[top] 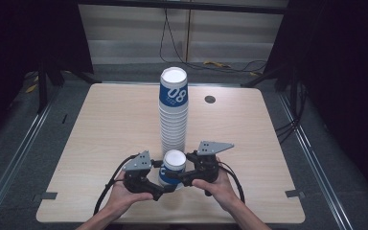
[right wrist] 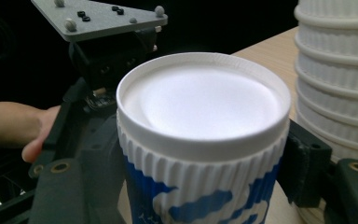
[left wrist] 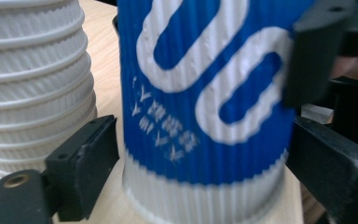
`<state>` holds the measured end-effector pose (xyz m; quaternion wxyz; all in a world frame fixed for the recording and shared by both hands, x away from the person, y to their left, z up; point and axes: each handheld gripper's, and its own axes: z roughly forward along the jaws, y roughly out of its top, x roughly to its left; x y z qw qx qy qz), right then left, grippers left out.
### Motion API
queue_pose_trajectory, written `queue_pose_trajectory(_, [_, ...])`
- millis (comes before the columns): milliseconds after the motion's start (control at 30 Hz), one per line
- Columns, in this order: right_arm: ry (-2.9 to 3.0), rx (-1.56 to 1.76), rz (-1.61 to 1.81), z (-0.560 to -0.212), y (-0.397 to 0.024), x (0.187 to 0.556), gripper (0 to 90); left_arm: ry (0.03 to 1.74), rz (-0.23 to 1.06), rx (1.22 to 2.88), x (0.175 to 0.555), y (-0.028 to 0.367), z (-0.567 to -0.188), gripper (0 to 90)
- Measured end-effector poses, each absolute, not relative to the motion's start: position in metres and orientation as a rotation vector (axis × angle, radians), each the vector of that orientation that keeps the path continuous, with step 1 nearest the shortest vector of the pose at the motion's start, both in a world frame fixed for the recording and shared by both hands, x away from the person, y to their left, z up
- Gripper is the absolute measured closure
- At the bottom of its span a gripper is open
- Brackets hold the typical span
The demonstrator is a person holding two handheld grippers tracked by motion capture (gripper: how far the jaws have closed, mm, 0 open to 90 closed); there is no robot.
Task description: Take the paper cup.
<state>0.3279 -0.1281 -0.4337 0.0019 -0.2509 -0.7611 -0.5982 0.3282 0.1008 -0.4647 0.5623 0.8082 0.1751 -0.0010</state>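
- A light wooden bench (top: 105, 134) with rounded corners stands on a grey floor, a small dark round disc (top: 210, 99) set into its far right part.
- A tall stack of ribbed paper cups (top: 173, 112) rises upside down from the middle of the bench, white-walled except for the blue-printed cup on top.
- A person's two hands reach in from the near edge, the left hand (top: 124, 194) and the right hand (top: 216, 187) each gripping a black tool topped by a grey three-cornered plate.
- The left gripper (top: 165, 184) meets the single cup low on its wall; in the left gripper view its jaws sit at either side of the cup's blue-and-white base, the left one seemingly just off the wall, so a firm clamp cannot be told.
- The right gripper (top: 181, 176) is closed on the same cup just under its white rim, both jaws pressed to the ribbed wall in the right gripper view.
- The single blue-and-white cup (top: 173, 166) stands on the bench just in front of the stack, between the two grippers.
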Motion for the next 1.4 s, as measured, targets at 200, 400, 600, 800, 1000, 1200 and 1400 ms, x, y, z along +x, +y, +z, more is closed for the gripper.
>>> queue_pose_trajectory(200, [-2.386,-0.77,-1.881,-0.434,-0.12,0.326,28.4,0.423,-0.029,1.902,0.33,0.1,-0.467,6.9])
queue_pose_trajectory(400, [-2.363,-0.788,-1.922,-0.434,-0.126,0.329,27.9,0.398,0.023,1.879,0.328,0.103,-0.463,15.8])
queue_pose_trajectory(600, [-2.352,-0.801,-1.896,-0.434,-0.127,0.331,27.6,0.382,0.028,1.879,0.329,0.105,-0.463,17.1])
queue_pose_trajectory(800, [-2.342,-0.795,-1.879,-0.432,-0.13,0.332,26.1,0.329,0.064,1.886,0.328,0.106,-0.46,20.8])
queue_pose_trajectory(1000, [-2.378,-0.805,-1.825,-0.43,-0.126,0.329,16.2,0.313,0.046,1.898,0.327,0.104,-0.461,22.0])
queue_pose_trajectory(1200, [-2.402,-0.794,-1.801,-0.429,-0.124,0.328,14.2,0.323,0.03,1.909,0.327,0.106,-0.462,22.2])
queue_pose_trajectory(1400, [-2.388,-0.817,-1.808,-0.424,-0.131,0.329,14.4,0.348,0.036,1.914,0.331,0.114,-0.46,22.1])
